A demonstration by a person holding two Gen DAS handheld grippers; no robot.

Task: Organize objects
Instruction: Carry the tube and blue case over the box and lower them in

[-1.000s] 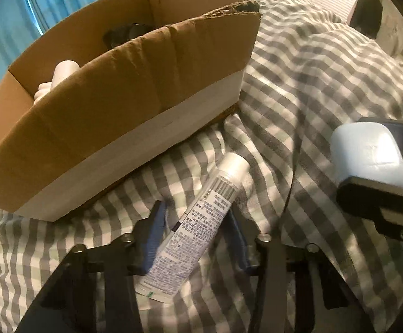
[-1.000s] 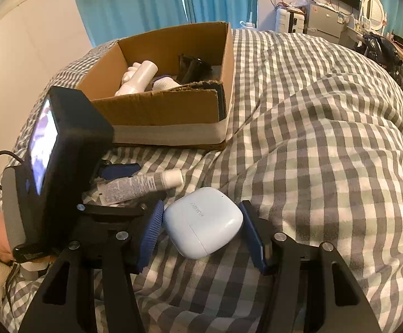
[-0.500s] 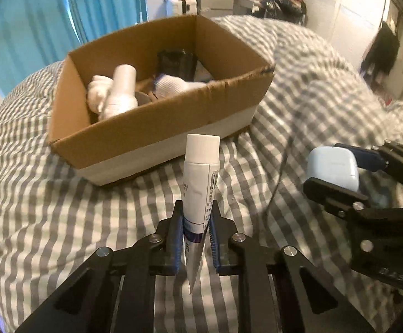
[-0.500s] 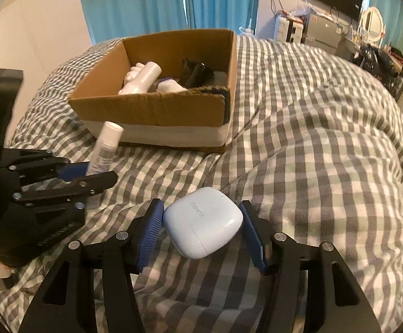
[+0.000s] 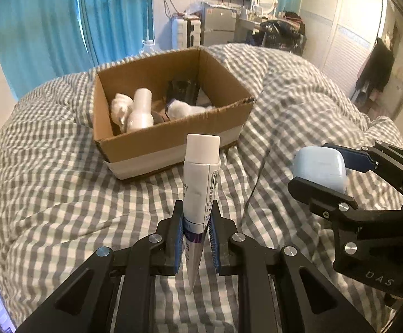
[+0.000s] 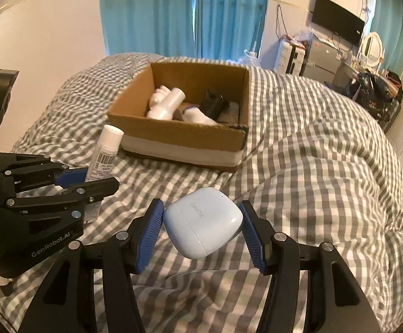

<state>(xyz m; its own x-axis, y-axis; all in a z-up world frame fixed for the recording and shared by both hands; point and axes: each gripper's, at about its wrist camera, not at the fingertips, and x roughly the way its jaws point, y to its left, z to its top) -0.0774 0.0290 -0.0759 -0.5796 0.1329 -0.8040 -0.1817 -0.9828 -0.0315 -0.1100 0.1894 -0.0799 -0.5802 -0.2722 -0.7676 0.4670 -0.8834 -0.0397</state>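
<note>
A bed covered by a rumpled grey-and-white checked quilt (image 5: 63,194) is filling most of both views. An open brown cardboard box (image 5: 173,136) with a pale band along its base is sitting on the quilt and serving as the landmark here. Inside the box, a white plastic bottle (image 5: 142,109) is lying against a crumpled white item at one end, a white sock-like bundle (image 5: 185,108) is lying nearer the middle, and a dark object that cannot be made out is resting toward the far wall.

In front of the box's near wall, and off the quilt, the left gripper (image 5: 195,231) is clenching the lower part of a white squeeze tube (image 5: 201,177). The tube is standing nearly upright, with a round white cap on top, a printed barcode down one side, a purple band near the pads and a flat crimped tail hanging below them.

To the right of the tube, in front of the box's near right corner, the right gripper (image 6: 203,231) is grasping a pale blue, rounded, pebble-shaped earbud case (image 6: 203,222) between its blue ribbed pads. The case is smooth, with a thin seam and small lettering, and it is sitting tilted above the quilt.
</note>
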